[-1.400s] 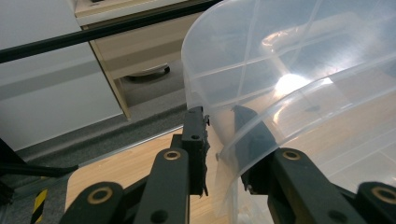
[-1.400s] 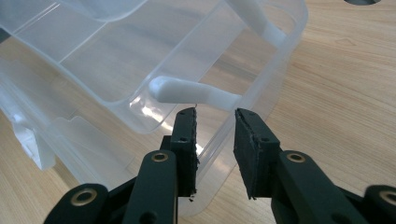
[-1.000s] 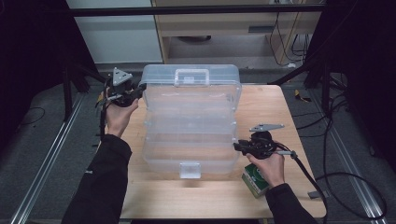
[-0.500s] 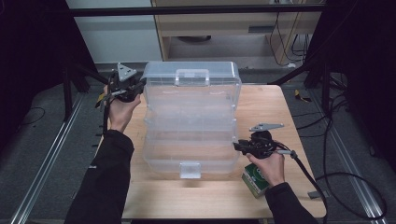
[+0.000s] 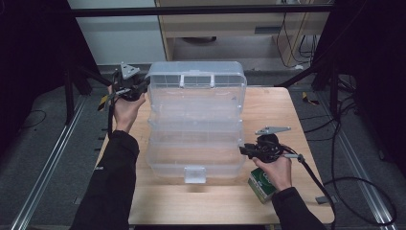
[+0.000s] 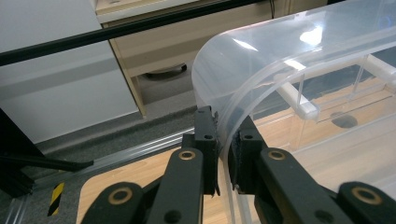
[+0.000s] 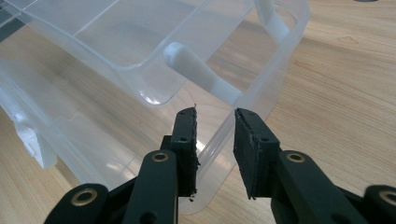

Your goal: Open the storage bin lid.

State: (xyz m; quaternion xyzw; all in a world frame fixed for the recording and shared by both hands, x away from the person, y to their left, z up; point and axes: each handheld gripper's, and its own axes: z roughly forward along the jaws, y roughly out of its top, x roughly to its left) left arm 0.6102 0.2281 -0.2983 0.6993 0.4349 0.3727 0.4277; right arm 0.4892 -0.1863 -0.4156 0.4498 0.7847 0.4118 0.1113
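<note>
A clear plastic organiser box (image 5: 194, 124) with stepped trays stands open on the wooden table (image 5: 268, 110). Its lid (image 5: 196, 76) with a handle is tipped up at the far side. My left gripper (image 5: 139, 88) is at the lid's left edge. In the left gripper view its jaws (image 6: 226, 126) have just been closing and now pinch the lid's curved rim (image 6: 289, 60). My right gripper (image 5: 244, 150) sits at the right side of the lower tray. In the right gripper view it (image 7: 215, 114) stands open, straddling the tray's corner edge (image 7: 261, 88) with a gap.
A small green carton (image 5: 261, 184) lies on the table under the right hand, near the front right corner. Black frame posts and loose cables stand around the table. A wooden cabinet (image 5: 230, 28) is behind the far edge.
The left gripper has shifted a little toward the far side at the lid's left edge, and its jaws have narrowed onto the rim. The right gripper has not moved.
</note>
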